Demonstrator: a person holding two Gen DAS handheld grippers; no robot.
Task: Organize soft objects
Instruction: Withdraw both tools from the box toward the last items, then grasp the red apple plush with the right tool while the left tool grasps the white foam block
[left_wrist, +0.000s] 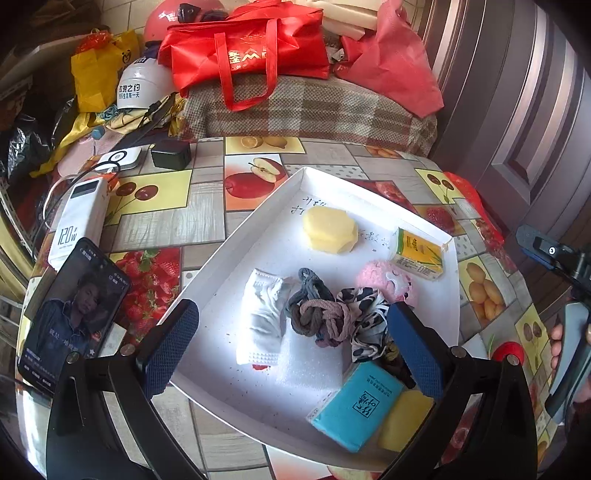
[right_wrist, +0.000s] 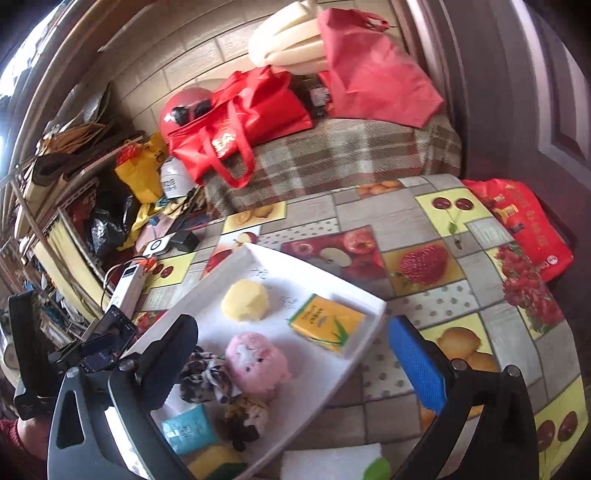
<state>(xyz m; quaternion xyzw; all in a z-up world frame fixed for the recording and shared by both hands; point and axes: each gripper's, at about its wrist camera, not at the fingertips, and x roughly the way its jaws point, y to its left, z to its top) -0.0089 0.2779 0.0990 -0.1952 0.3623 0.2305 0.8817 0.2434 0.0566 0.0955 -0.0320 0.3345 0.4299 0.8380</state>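
Both hand-held grippers, left (left_wrist: 291, 347) and right (right_wrist: 295, 362), I hold spread apart, empty, above the white tray (left_wrist: 258, 229) of soft objects.

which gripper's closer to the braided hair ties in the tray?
Left. The left gripper hangs open right over the braided hair ties; the right gripper sits farther off, over the tray's right edge.

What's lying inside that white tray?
In the tray: a yellow sponge, orange tissue pack, pink plush, white mask, knotted hair ties, spotted scrunchie, blue tissue pack. Whatever lies under the pile is hidden.
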